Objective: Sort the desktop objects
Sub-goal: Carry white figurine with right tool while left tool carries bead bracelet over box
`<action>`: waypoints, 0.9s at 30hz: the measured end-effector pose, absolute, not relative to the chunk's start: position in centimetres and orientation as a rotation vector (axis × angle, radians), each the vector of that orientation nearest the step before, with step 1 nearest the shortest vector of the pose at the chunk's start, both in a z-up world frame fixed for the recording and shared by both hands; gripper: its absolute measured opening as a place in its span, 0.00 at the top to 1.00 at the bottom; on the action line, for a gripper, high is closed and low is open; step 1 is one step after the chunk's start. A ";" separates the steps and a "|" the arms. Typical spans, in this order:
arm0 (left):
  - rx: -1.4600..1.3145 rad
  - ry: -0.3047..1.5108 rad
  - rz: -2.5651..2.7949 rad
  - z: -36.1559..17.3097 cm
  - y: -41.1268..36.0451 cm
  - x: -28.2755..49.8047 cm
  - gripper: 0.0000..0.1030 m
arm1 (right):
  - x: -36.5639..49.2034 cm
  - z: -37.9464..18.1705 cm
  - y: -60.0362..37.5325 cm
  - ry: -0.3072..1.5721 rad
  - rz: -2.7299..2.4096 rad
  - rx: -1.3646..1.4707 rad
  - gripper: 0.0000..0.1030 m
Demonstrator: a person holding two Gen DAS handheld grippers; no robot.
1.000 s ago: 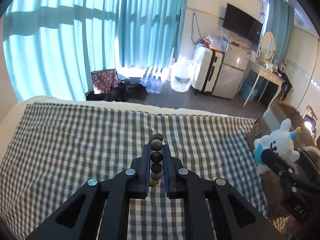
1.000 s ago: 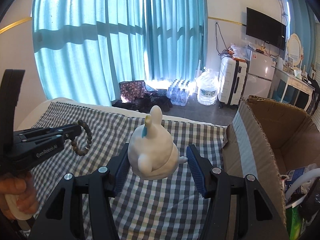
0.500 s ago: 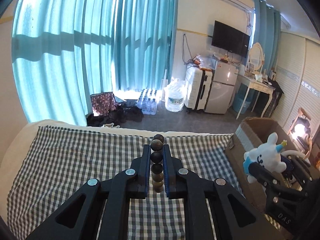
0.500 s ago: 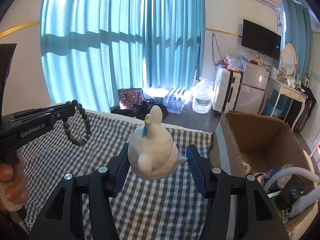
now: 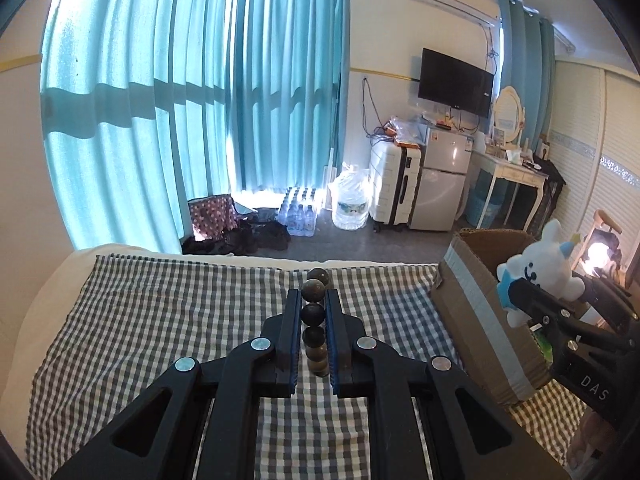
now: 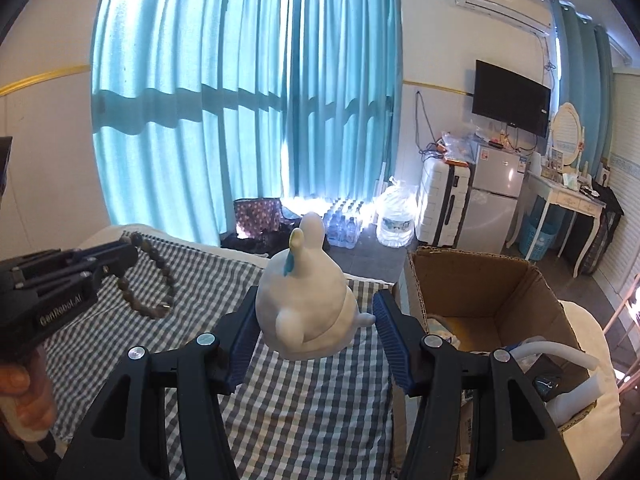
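Left gripper (image 5: 313,300) is clenched on my bead bracelet (image 5: 314,316); right gripper (image 6: 316,312) grasps the white plush toy (image 6: 306,308) beside the cardboard box (image 6: 480,276).

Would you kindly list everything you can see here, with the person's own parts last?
Bead bracelet: one, dark brown, held in the left gripper.
Plush rabbit: one, white, between the right gripper's fingers.
Cardboard box: one, brown, right of the checked cloth.
Checked cloth: one, grey and white, on the bed.
Curtains: teal, behind.
Suitcase: one, white, by the fridge.
Left gripper: black, shut.
Right gripper: black, gripping.
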State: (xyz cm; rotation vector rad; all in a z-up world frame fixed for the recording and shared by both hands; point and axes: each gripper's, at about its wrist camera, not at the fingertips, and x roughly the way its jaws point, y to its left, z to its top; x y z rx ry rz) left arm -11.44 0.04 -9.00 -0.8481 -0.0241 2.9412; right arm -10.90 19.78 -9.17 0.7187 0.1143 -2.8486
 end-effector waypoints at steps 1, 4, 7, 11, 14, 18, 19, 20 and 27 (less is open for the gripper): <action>-0.849 -0.026 2.947 -9.0 0.5 -11.2 0.90 | -10.7 -9.0 19.9 0.114 -2.849 0.711 0.46; -0.848 -0.028 2.952 -8.6 1.9 -10.9 0.90 | -10.3 -8.6 20.7 0.117 -2.865 0.688 0.46; -0.827 -0.015 2.962 -7.7 3.2 -10.6 0.90 | -10.0 -8.0 22.2 0.075 -2.880 0.668 0.46; -0.798 -0.004 2.974 -6.5 4.7 -10.4 0.90 | -10.1 -7.8 24.5 0.036 -2.903 0.682 0.46; -0.781 -0.026 2.965 -5.9 5.7 -10.3 0.90 | -10.0 -7.4 26.0 -0.011 -2.899 0.668 0.46; -0.764 -0.003 2.953 -5.1 7.6 -10.4 0.90 | -9.6 -6.9 27.2 -0.038 -2.886 0.632 0.46; -0.762 0.003 2.947 -4.9 8.1 -10.4 0.90 | -9.4 -6.9 27.5 -0.036 -2.888 0.628 0.46; -0.758 0.007 2.945 -4.7 8.4 -10.4 0.90 | -9.4 -6.8 27.8 -0.039 -2.890 0.624 0.46; -0.688 0.010 2.921 -3.2 11.3 -10.4 0.90 | -8.3 -5.1 30.7 -0.051 -2.973 0.549 0.46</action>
